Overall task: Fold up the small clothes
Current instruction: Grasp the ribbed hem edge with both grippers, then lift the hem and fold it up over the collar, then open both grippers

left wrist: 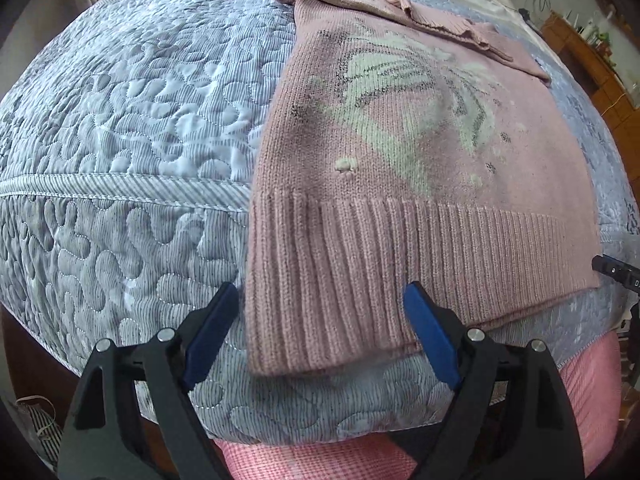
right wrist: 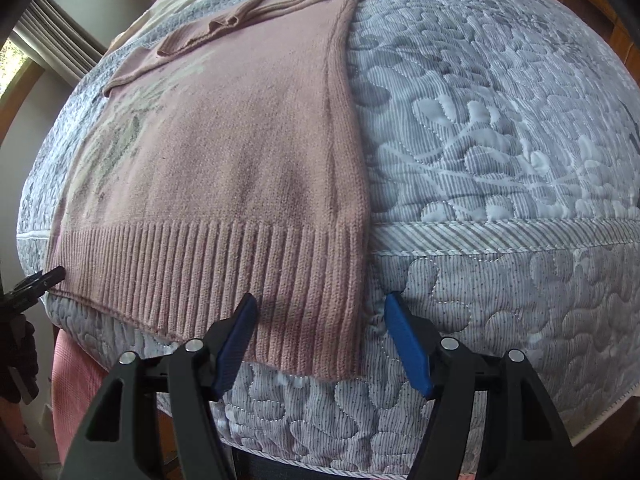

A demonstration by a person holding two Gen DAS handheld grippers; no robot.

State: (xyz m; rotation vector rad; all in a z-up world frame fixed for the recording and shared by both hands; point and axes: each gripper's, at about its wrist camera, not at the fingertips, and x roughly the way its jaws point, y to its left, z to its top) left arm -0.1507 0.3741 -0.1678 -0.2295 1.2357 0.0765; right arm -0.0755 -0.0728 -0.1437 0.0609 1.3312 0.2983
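- Left wrist view: pink sweater (left wrist: 420, 152) lies flat on my quilted bed (left wrist: 132, 120), ribbed hem (left wrist: 400, 248) overhanging the near edge; it could slide off.
- Left gripper (left wrist: 320, 332) and right gripper (right wrist: 320, 340) gape empty at hem corners; I might pinch quilt.

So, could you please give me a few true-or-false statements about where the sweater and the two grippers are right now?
1. The pink knitted sweater lies on the grey quilted bedspread. True.
2. The left hand-held gripper is shut on the ribbed hem. False: it is open, straddling the hem's corner.
3. The right hand-held gripper is open. True.
4. The sweater's sleeves hang off the bed. False: they are folded across its upper part.
5. The sweater is plain. False: it has a pale motif.
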